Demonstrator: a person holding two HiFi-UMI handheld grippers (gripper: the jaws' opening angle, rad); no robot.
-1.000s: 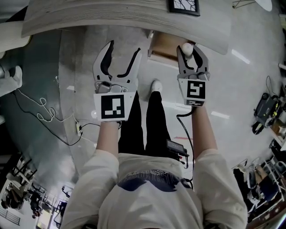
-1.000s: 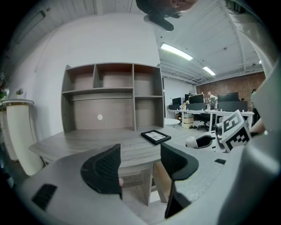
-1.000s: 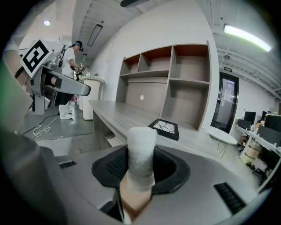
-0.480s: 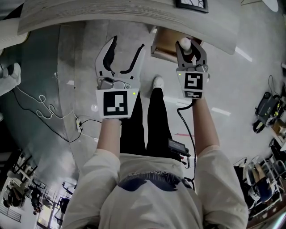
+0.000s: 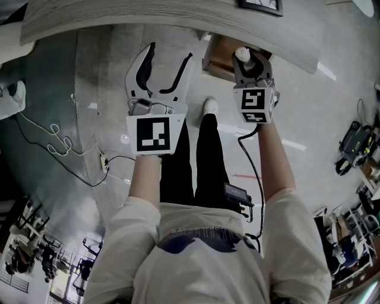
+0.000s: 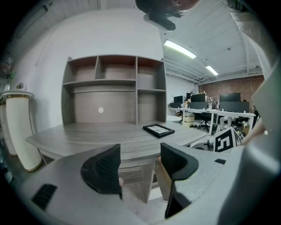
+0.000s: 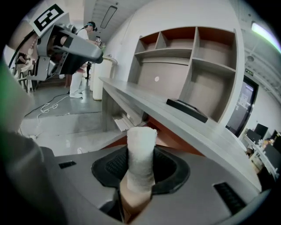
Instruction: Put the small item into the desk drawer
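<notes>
Where the drawer (image 5: 221, 56) opens, desktop (image 5: 178, 18) overhangs.

No readable text, label, brand, number. Square markers (image 5: 154, 135) carry patterns only.

Counter (image 6: 88, 132), grey wood-grain: black-framed panel (image 6: 158, 130) flat on top; open-shelf hutch (image 6: 115, 90) at rear; drawer (image 5: 218, 54) open beneath.

frame (image 6: 158, 130) lies on the desk (image 6: 88, 137), shelves (image 6: 115, 90) behind it, drawer (image 5: 221, 56) open under the desk edge, roll (image 7: 140, 158) near it, cable (image 5: 53, 142) off left.
</notes>
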